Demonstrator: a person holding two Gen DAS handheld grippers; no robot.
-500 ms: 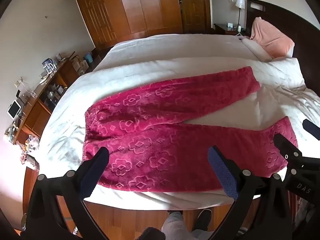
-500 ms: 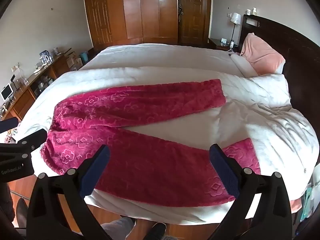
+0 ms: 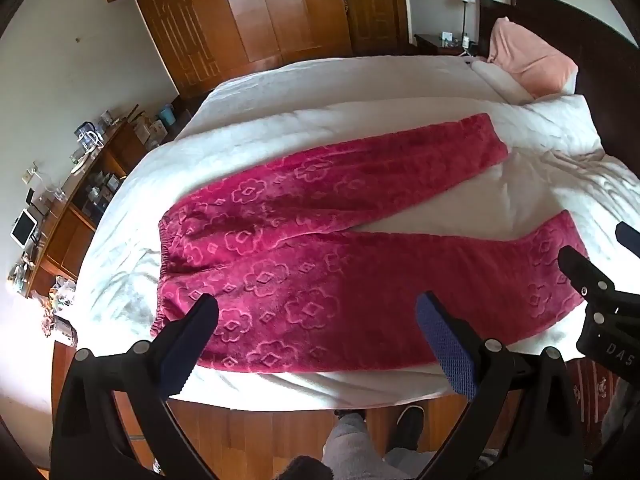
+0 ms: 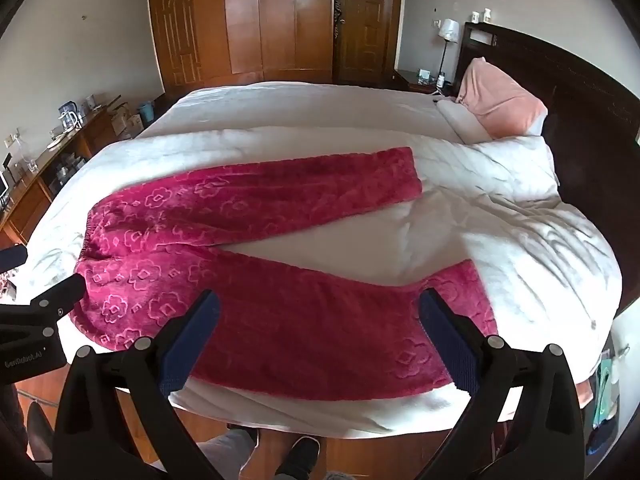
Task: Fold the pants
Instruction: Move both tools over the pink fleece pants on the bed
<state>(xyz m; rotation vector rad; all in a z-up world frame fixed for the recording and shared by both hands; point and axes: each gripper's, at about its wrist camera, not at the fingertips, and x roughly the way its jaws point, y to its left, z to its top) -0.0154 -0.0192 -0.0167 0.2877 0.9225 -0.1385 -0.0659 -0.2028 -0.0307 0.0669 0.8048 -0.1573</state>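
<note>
1. A white bed [image 4: 280,112] fills the room.
2. Magenta fleece pants [image 4: 248,280] lie flat on it, legs splayed apart, waistband left; folding looks unstarted.
3. The left gripper [image 3: 316,332] and right gripper [image 4: 320,330] hover near the closest leg, fingers spread, holding nothing.
4. Readable writing: "GenRobot.AI" and "DAS" on the grippers.

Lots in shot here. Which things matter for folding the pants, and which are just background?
Job:
pants, spread flat on the bed
left gripper, open
right gripper, open

Background:
pink pillow
lamp
wardrobe
cluttered side desk
</note>
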